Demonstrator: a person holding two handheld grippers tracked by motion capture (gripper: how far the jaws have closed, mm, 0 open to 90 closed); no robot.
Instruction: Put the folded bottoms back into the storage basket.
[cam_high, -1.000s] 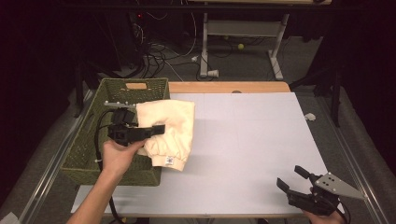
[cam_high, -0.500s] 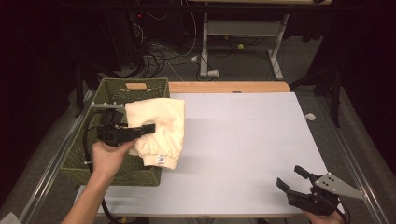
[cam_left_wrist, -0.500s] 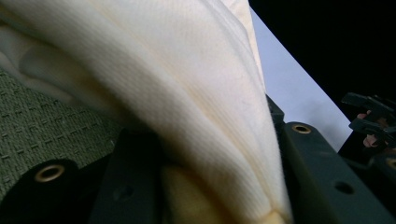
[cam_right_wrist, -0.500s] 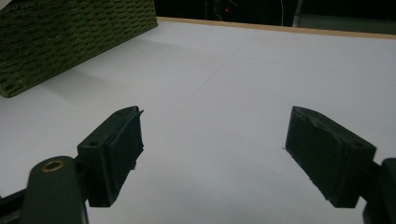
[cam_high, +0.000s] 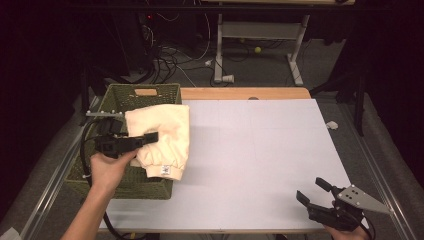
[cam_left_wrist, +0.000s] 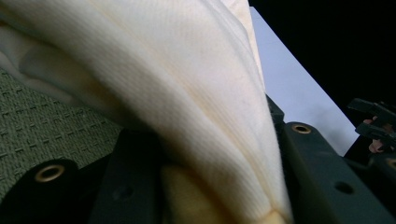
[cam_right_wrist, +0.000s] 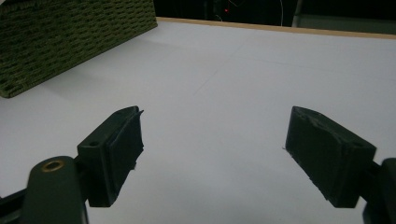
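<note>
A cream folded garment (cam_high: 162, 140) hangs over the right rim of the green woven basket (cam_high: 140, 95), partly above the white table. My left gripper (cam_high: 150, 137) is shut on the garment's left edge, held over the basket by a hand. In the left gripper view the cream cloth (cam_left_wrist: 187, 93) is pinched between the black jaws, with the basket's weave (cam_left_wrist: 42, 130) behind. My right gripper (cam_high: 312, 192) rests at the table's near right corner, jaws apart. In the right gripper view my right gripper (cam_right_wrist: 212, 156) stands open with only white tabletop between its fingers.
The white tabletop (cam_high: 260, 150) stretches between basket and right gripper, with a wooden strip (cam_high: 245, 93) along its far edge. The basket's side (cam_right_wrist: 70, 37) shows at upper left in the right gripper view. Cables and a desk frame (cam_high: 260, 35) lie on the floor beyond.
My left gripper has carried the cream garment leftward, further over the basket. The right gripper has stayed in place.
</note>
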